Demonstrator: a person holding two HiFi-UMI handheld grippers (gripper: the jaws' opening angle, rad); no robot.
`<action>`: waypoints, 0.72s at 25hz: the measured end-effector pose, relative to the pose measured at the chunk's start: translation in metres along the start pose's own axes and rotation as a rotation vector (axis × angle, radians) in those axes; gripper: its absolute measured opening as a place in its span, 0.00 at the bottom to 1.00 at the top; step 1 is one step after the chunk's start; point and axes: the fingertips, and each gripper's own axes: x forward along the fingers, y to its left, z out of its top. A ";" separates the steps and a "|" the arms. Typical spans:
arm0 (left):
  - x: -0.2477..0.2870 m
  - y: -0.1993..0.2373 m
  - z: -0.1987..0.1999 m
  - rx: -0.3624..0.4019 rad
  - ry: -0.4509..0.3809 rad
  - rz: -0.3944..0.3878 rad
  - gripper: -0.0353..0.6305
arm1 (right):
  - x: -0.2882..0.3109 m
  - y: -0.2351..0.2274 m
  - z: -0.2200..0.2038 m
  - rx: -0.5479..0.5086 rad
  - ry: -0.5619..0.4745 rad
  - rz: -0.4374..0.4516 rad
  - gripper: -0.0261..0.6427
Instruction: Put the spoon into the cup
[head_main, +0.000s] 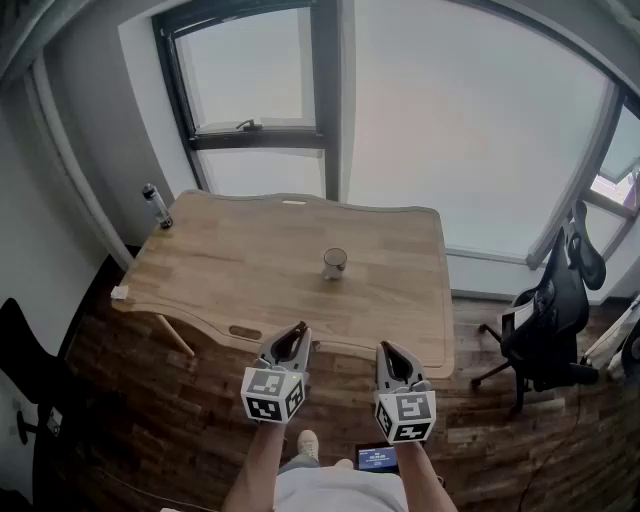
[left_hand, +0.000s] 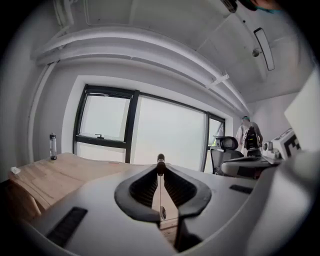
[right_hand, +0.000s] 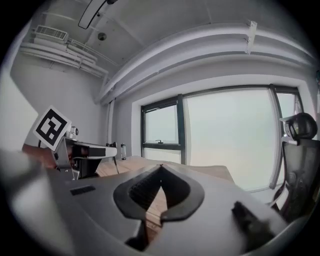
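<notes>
Left tongs pinch spoon; head view shows cup

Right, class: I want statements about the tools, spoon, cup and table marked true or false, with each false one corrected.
1. The left tool is shut on the spoon. True.
2. The cup stands on the floor. False: it stands upright on the table.
3. The right tool holds the cup. False: its jaws are together with nothing between them, and the cup stands apart from both tools.
4. A bottle stands near the table's far left corner. True.
5. The spoon is already in the cup. False: it is in the left tool, at the table's near edge.
</notes>
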 end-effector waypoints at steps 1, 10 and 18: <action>-0.002 -0.001 0.000 0.003 -0.001 -0.001 0.12 | -0.001 0.000 0.000 0.001 0.001 -0.002 0.08; -0.012 -0.006 -0.012 -0.006 0.018 0.006 0.12 | -0.009 0.002 -0.004 -0.002 0.006 0.007 0.08; -0.016 -0.012 -0.011 0.002 0.013 0.017 0.12 | -0.016 -0.001 -0.006 0.029 -0.010 0.021 0.09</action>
